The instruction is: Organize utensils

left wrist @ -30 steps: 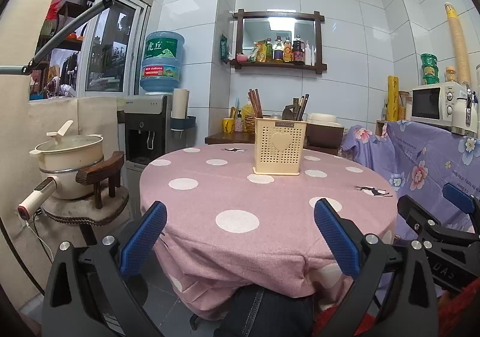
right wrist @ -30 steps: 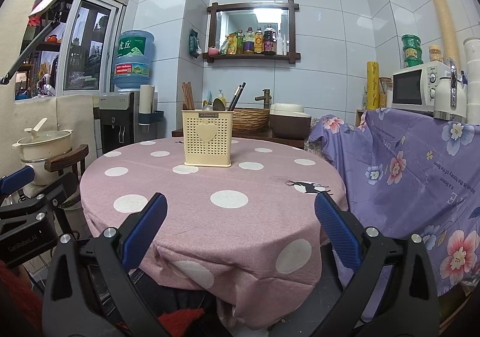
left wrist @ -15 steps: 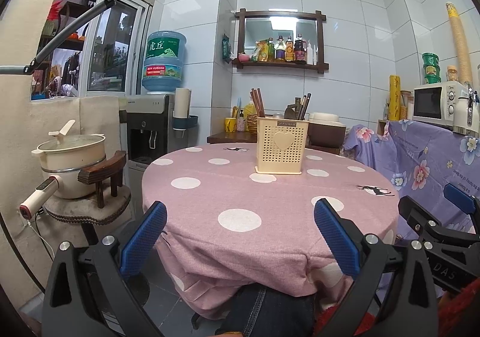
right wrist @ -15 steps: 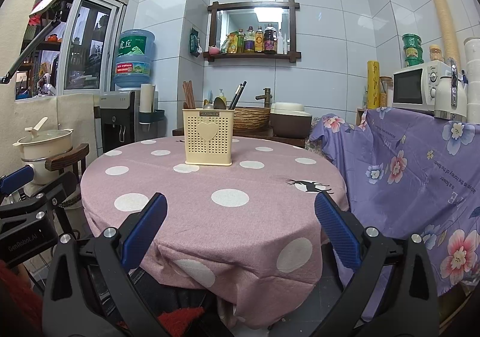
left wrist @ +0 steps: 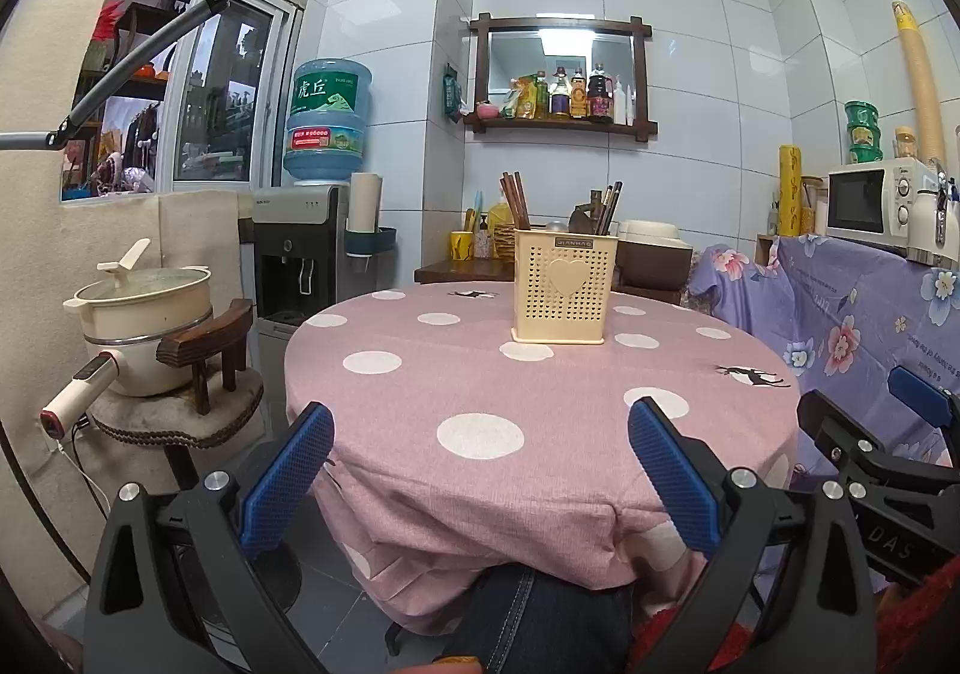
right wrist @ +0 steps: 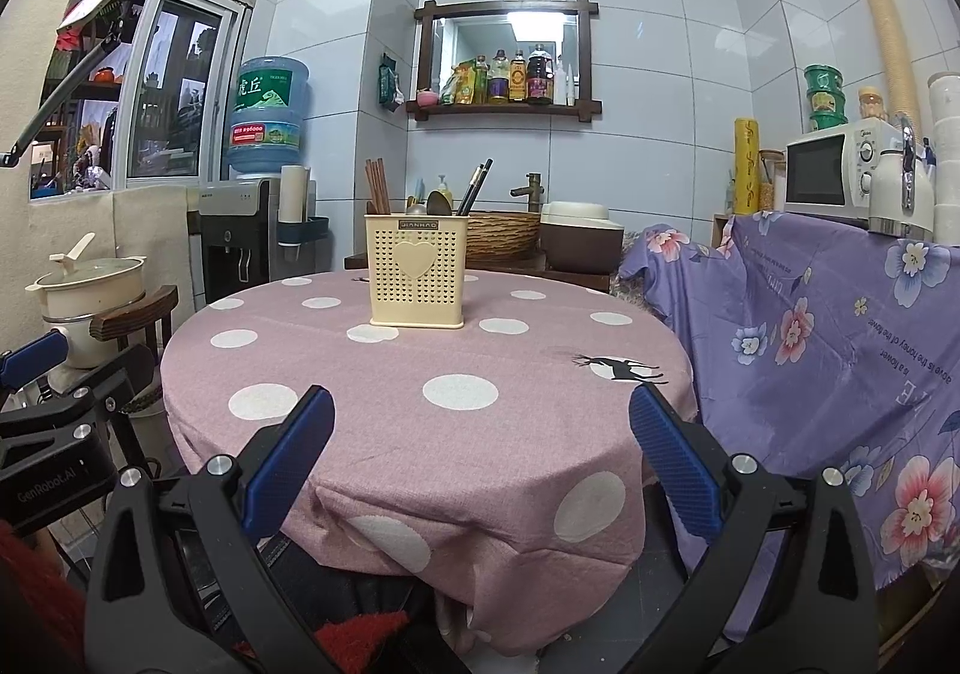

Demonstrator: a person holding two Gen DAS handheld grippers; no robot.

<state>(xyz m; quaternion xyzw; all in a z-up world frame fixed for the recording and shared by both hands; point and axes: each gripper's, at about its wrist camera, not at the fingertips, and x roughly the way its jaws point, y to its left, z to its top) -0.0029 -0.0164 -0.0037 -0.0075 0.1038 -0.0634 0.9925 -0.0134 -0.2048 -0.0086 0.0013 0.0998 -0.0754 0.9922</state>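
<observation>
A cream perforated utensil holder (left wrist: 564, 287) (right wrist: 417, 271) with a heart on its front stands upright toward the far side of the round table (left wrist: 456, 392) (right wrist: 336, 350) with its pink polka-dot cloth. Brown chopsticks (left wrist: 515, 200) (right wrist: 377, 186), dark chopsticks (left wrist: 608, 207) (right wrist: 474, 186) and a spoon (right wrist: 438, 203) stick out of it. My left gripper (left wrist: 480, 449) hangs open off the near table edge, nothing between its blue pads. My right gripper (right wrist: 480, 437) is open too, level with the near edge and well short of the holder.
A cream pot (left wrist: 147, 314) sits on a stool at the left beside a water dispenser (left wrist: 300, 254). A purple flowered cloth (right wrist: 828, 332) covers furniture at the right, with a microwave (right wrist: 834, 173) on top. A person's denim knee (left wrist: 540, 614) is under the table.
Both grippers have dropped and tilted slightly, so the table and holder sit a little higher in each view. Both stay open and empty.
</observation>
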